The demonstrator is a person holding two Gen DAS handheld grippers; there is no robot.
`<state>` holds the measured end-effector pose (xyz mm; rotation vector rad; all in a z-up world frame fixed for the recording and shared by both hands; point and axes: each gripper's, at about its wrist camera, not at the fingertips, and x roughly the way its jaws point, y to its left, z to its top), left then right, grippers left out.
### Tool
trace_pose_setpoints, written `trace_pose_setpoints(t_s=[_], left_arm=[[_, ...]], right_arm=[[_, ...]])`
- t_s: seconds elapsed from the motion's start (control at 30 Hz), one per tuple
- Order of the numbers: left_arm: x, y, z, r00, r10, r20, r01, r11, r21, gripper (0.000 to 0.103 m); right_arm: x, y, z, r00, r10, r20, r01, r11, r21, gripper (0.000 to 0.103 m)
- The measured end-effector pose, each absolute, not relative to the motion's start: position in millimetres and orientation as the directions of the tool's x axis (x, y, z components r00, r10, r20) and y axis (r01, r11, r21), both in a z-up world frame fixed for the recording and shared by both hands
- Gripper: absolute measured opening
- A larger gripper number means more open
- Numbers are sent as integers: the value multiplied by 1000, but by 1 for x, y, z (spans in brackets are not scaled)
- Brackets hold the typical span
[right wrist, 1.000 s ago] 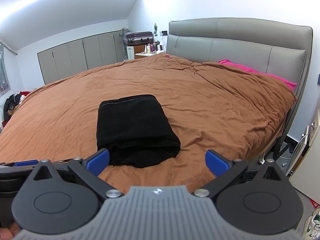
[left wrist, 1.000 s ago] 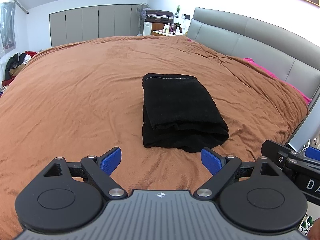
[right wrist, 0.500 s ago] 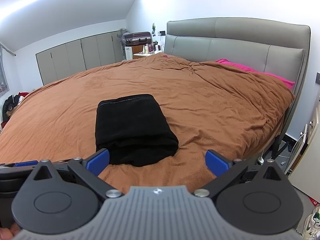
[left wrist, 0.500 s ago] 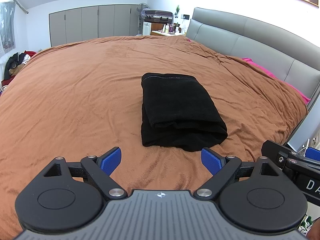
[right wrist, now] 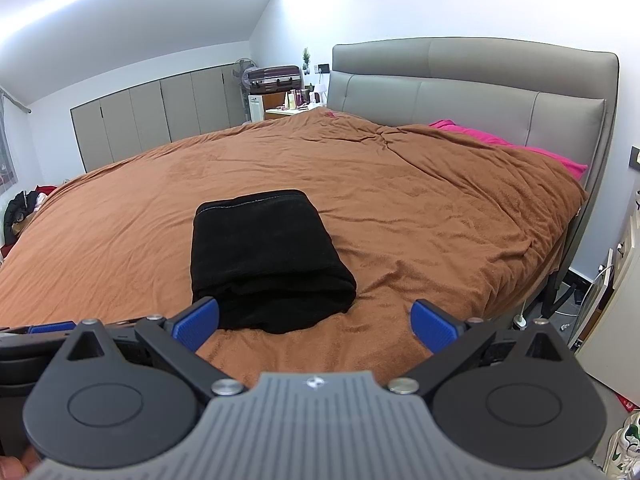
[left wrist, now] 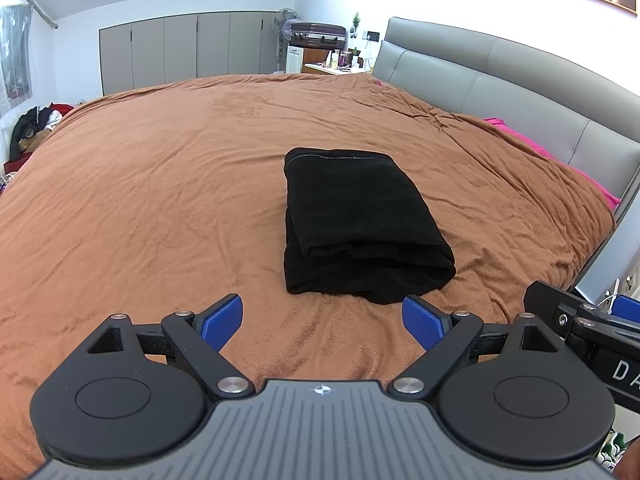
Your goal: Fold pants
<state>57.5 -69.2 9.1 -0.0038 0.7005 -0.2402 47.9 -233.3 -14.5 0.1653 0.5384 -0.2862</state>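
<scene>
The black pants (left wrist: 356, 224) lie folded into a compact rectangle on the brown bedspread (left wrist: 160, 200); they also show in the right wrist view (right wrist: 264, 256). My left gripper (left wrist: 322, 320) is open and empty, held back from the pants' near edge. My right gripper (right wrist: 316, 322) is open and empty, just short of the pants' near right corner. Part of the right gripper (left wrist: 584, 320) shows at the right edge of the left wrist view.
A grey padded headboard (right wrist: 480, 84) and a pink pillow (right wrist: 520, 146) lie at the right. A nightstand with bottles (left wrist: 336, 60), a suitcase (left wrist: 316, 34) and grey wardrobes (left wrist: 180, 48) stand beyond the bed. The bed's edge (right wrist: 560, 276) drops off at right.
Both grippers have pulled back and risen slightly from the folded pants. The pants have not moved.
</scene>
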Motion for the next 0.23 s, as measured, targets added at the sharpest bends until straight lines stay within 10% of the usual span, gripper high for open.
trace_pose_setpoints(t_s=[0.23], left_arm=[[54, -73, 11, 744, -220, -631, 216, 973, -85, 103]], right_arm=[[45, -233, -13, 821, -226, -524, 314, 946, 83, 98]])
